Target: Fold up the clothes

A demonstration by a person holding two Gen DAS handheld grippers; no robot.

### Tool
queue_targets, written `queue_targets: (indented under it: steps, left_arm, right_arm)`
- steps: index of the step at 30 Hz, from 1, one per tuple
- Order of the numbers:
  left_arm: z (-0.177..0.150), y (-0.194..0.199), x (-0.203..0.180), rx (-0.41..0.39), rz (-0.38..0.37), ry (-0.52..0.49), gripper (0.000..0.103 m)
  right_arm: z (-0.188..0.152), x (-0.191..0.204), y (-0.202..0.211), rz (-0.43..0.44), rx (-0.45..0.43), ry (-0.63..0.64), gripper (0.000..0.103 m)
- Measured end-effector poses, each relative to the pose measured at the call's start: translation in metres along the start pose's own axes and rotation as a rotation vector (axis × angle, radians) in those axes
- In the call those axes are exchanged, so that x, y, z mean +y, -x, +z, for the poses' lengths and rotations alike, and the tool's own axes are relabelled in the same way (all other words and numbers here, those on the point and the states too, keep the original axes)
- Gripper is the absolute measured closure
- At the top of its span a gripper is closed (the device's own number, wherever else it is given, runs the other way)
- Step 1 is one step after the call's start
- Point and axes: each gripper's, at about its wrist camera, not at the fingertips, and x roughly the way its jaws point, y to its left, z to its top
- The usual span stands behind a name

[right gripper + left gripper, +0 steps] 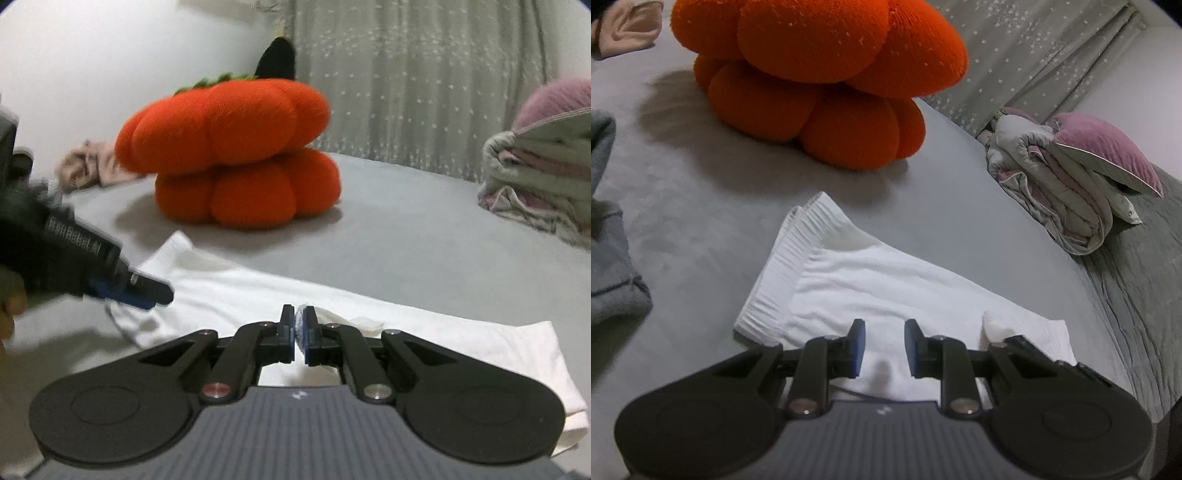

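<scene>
While your right tool (300,332) pinches the white garment (871,280) mid-fold on the bed (960,221), your left tool (884,347) at nine o'clock stands released.

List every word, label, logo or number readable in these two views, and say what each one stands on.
No text can be read for certain.
Left claw: white lettering along its black body, too blurred to read.
Each claw's grey body carries a small white logo mark, not legible as letters.
White garment: no print visible.
</scene>
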Motion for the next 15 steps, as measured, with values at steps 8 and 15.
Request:
queue_targets:
  steps: [8,15]
  left_arm:
    - [-0.002,-0.002,-0.004,0.012,-0.011,-0.022,0.08]
    - [-0.003,-0.003,-0.005,0.018,-0.016,-0.032,0.078]
  right_arm:
    - [-0.016,0.014,0.001,0.022,0.089,0.056,0.095]
    - [-0.012,-0.015,0.009,0.183,0.126,-0.197,0.083]
